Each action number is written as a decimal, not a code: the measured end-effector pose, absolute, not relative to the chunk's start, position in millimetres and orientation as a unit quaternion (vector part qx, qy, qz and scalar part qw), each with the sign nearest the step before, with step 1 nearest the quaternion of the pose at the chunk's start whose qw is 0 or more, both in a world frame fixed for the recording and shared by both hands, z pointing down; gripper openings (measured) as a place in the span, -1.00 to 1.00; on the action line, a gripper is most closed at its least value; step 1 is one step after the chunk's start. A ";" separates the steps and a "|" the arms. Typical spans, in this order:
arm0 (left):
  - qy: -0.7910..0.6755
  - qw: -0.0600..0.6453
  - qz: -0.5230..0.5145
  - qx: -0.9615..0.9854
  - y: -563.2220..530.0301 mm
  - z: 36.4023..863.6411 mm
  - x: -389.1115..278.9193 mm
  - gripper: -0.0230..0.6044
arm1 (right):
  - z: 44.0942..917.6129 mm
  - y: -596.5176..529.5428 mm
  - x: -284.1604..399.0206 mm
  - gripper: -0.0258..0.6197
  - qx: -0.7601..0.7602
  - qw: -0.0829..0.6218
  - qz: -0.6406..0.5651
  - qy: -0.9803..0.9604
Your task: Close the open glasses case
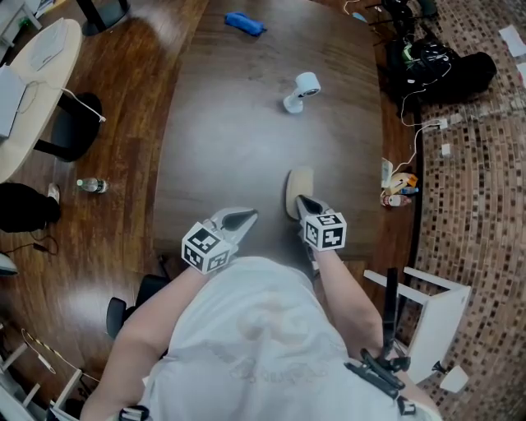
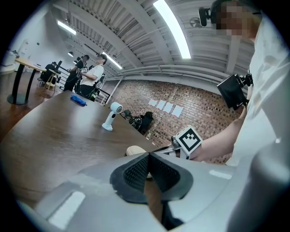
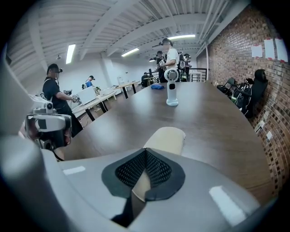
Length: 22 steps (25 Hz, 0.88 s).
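Observation:
The beige glasses case (image 1: 299, 187) lies on the dark wooden table (image 1: 238, 131), in front of me and slightly right. In the right gripper view the glasses case (image 3: 166, 139) looks closed, its lid down. My right gripper (image 1: 302, 200) is shut, and its tips sit at the near end of the case, above it. The right gripper (image 3: 145, 152) has its pads meeting with nothing between them. My left gripper (image 1: 251, 215) hovers over the table left of the case, also shut and empty. In the left gripper view, the left gripper (image 2: 148, 155) points toward the case (image 2: 134, 150).
A white handheld device (image 1: 301, 90) stands further back on the table, and a blue object (image 1: 244, 23) lies at the far end. Small items (image 1: 396, 187) sit by the table's right edge. Black bags (image 1: 436, 66) and a white stool (image 1: 427, 304) are on the floor at right.

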State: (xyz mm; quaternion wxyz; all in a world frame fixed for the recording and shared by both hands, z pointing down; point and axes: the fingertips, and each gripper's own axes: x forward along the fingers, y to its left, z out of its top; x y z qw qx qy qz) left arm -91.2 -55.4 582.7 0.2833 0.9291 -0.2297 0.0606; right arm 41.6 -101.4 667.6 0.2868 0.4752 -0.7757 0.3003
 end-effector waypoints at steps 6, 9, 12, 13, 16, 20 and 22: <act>-0.221 0.288 0.053 0.930 -55.0 579.6 -82.5 -0.92 | 667.3 -102.4 45.9 -0.90 0.474 0.250 0.343 -0.772; -0.220 0.291 0.052 0.930 -56.5 577.2 -81.2 -0.92 | 664.5 -103.6 47.4 -0.90 0.469 0.243 0.356 -0.771; -0.228 0.294 0.052 0.927 -58.6 577.8 -84.2 -0.92 | 664.0 -105.6 47.1 -0.90 0.473 0.233 0.370 -0.765; -0.231 0.295 0.051 0.926 -58.2 578.4 -85.2 -0.92 | 665.0 -105.5 47.2 -0.90 0.473 0.229 0.374 -0.764; -0.235 0.294 0.051 0.925 -54.2 581.6 -87.1 -0.92 | 667.6 -105.2 43.6 -0.90 0.470 0.218 0.381 -0.766; -0.241 0.290 0.057 0.924 -50.4 583.5 -81.7 -0.92 | 664.9 -104.5 41.2 -0.89 0.462 0.199 0.386 -0.773; -0.248 0.288 0.060 0.923 -49.5 580.4 -71.6 -0.92 | 660.4 -104.2 45.8 -0.89 0.453 0.187 0.389 -0.780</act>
